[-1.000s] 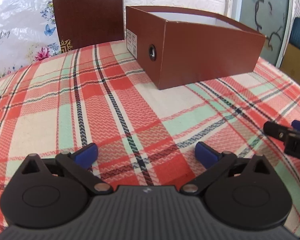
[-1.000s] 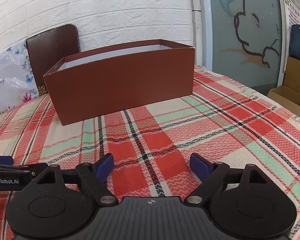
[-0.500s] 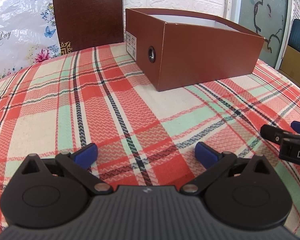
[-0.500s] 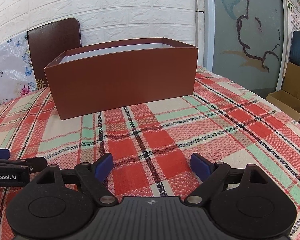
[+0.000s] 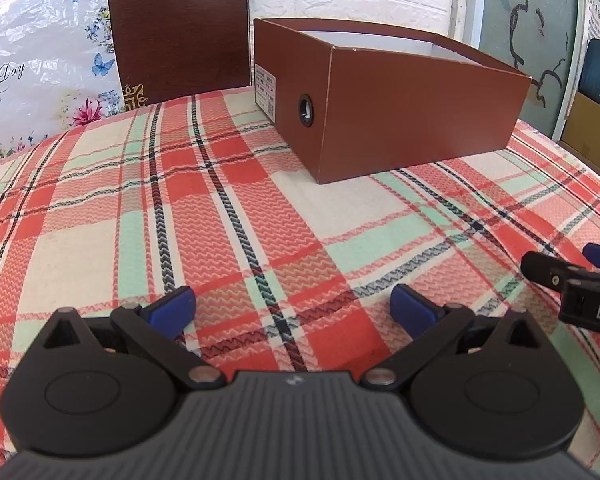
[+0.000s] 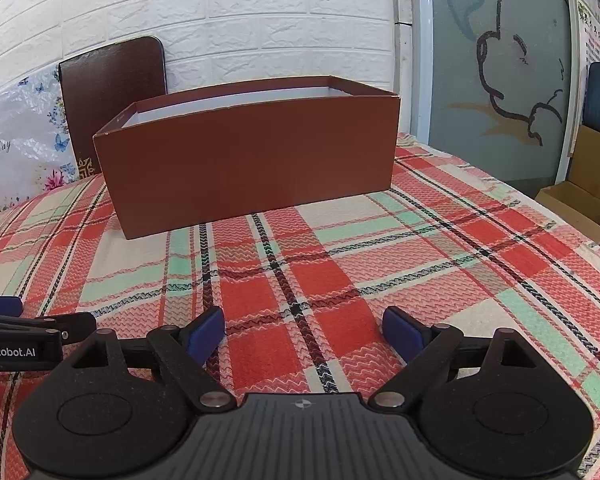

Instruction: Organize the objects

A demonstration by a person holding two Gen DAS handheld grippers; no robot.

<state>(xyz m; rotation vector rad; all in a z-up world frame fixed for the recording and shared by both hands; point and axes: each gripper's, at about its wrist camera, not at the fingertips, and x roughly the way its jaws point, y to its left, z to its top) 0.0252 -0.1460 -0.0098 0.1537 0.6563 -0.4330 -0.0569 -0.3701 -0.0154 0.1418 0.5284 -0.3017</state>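
An open brown shoebox (image 5: 412,116) with a white inside stands on the plaid tablecloth (image 5: 228,216), far from both grippers. It also shows in the right wrist view (image 6: 252,160). Its inside floor is hidden. My left gripper (image 5: 292,304) is open and empty, low over the cloth. My right gripper (image 6: 304,330) is open and empty, low over the cloth, beside the left one. The right gripper's tip (image 5: 572,280) shows at the right edge of the left wrist view; the left gripper's tip (image 6: 32,332) shows at the left edge of the right wrist view.
A dark brown chair back (image 5: 180,28) stands behind the table, left of the box. A floral plastic sheet (image 5: 36,64) hangs at the far left. Cardboard boxes (image 6: 584,200) sit on the floor past the table's right edge. A white brick wall (image 6: 260,20) is behind.
Both views have shifted slightly: the box sits a little lower and closer in each frame. Both grippers stay open and empty.
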